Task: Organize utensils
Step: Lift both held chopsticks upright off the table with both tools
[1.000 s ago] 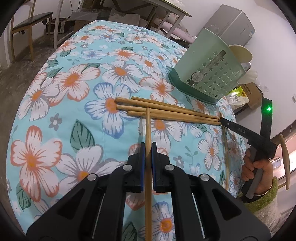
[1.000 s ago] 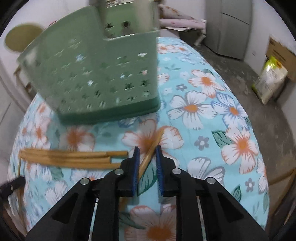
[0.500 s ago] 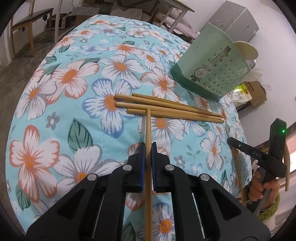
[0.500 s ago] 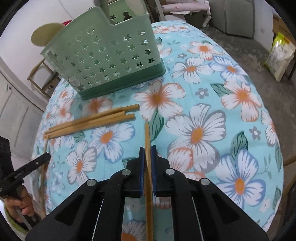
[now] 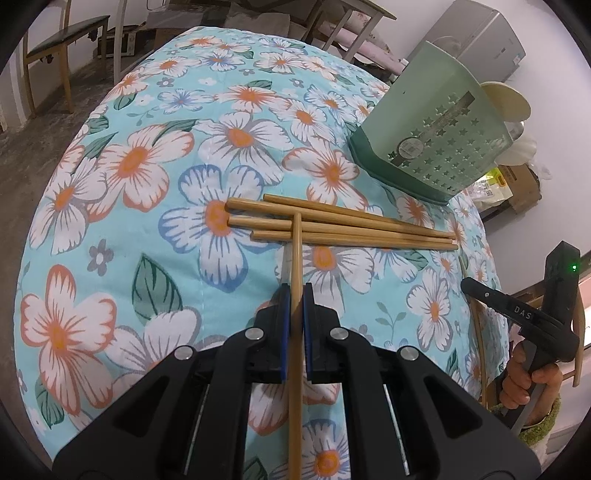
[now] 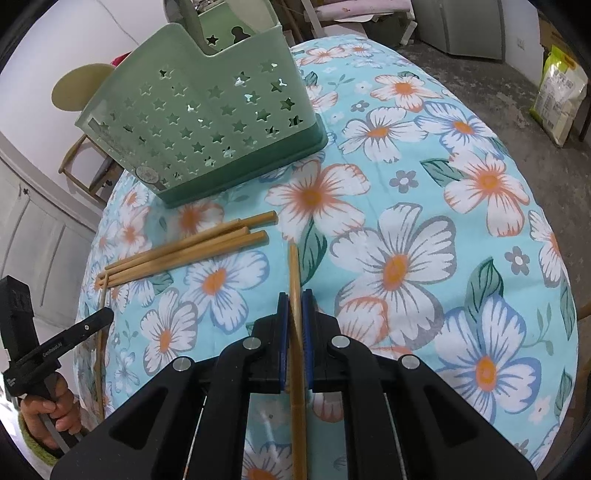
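My left gripper is shut on a bamboo chopstick held above the table, its tip over several loose chopsticks lying on the floral cloth. My right gripper is shut on another chopstick, held above the cloth to the right of the same pile. The green star-pierced utensil caddy stands beyond the pile; it also shows in the right wrist view. Each gripper appears in the other's view, the right one and the left one.
The floral tablecloth covers a round table. A wooden chair and furniture stand on the floor beyond the far edge. A grey cabinet and a sack stand beyond the table.
My right gripper closed on its chopstick, lifted it and pulled back from the caddy, away from the pile. My left gripper stayed shut on its chopstick and barely moved.
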`<state>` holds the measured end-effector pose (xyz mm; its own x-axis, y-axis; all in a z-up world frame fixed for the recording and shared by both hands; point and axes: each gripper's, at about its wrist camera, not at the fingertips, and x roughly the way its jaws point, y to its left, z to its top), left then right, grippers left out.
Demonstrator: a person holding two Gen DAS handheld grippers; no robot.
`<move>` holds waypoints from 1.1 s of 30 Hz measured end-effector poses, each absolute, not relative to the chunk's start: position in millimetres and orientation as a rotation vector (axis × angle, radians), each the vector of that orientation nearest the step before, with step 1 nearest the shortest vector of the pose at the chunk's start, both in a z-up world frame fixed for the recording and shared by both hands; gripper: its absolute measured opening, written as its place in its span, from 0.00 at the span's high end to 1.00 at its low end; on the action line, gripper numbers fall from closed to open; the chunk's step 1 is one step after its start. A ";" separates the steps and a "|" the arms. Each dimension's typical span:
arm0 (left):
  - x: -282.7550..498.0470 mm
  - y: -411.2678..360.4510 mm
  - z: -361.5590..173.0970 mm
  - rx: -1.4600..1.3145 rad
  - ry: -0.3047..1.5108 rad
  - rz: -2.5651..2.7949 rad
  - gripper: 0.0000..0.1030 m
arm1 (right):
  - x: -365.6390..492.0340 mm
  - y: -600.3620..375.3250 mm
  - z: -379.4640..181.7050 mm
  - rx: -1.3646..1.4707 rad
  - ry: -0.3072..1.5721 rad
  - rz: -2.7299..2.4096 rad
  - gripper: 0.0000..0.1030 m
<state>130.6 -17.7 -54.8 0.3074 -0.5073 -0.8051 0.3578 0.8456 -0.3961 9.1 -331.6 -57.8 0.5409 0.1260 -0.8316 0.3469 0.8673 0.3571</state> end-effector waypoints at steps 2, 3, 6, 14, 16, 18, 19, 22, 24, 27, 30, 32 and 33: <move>130.5 -17.6 -54.9 -0.151 1.121 -0.573 0.95 | 11.4 -327.6 -57.8 0.506 1.003 -0.145 0.92; 130.4 -17.5 -54.7 -0.151 1.121 -0.573 0.95 | 11.8 -325.7 -57.3 0.491 1.003 -0.149 0.92; 130.4 -18.0 -55.2 -0.149 1.120 -0.568 0.95 | 13.8 -321.9 -58.1 0.471 1.007 -0.151 0.92; 130.2 -18.5 -55.5 -0.148 1.119 -0.566 0.95 | 15.0 -322.2 -59.7 0.480 1.008 -0.145 0.92; 130.2 -18.4 -55.5 -0.148 1.119 -0.565 0.95 | 15.2 -322.2 -59.7 0.480 1.009 -0.145 0.92; 130.1 -18.9 -55.3 -0.149 1.119 -0.565 0.95 | 15.4 -322.1 -59.7 0.481 1.009 -0.145 0.92; 130.1 -18.9 -55.3 -0.149 1.119 -0.565 0.95 | 15.6 -322.2 -59.8 0.484 1.010 -0.145 0.92; 130.2 -18.7 -55.4 -0.148 1.120 -0.565 0.95 | 15.6 -324.7 -59.8 0.510 1.013 -0.125 0.84; 130.1 -18.8 -55.4 -0.148 1.119 -0.565 0.95 | 16.3 -326.0 -59.4 0.538 1.011 -0.102 0.77; 130.2 -18.8 -55.4 -0.148 1.119 -0.565 0.95 | 17.6 -324.3 -59.2 0.527 1.011 -0.107 0.77; 130.3 -18.7 -55.4 -0.148 1.119 -0.565 0.95 | 18.7 -322.6 -59.4 0.520 1.008 -0.113 0.77; 130.6 -18.5 -55.5 -0.148 1.120 -0.566 0.95 | 19.8 -322.2 -59.3 0.523 1.005 -0.116 0.77; 130.2 -18.8 -55.4 -0.149 1.119 -0.565 0.95 | 20.3 -322.3 -59.3 0.524 1.003 -0.118 0.77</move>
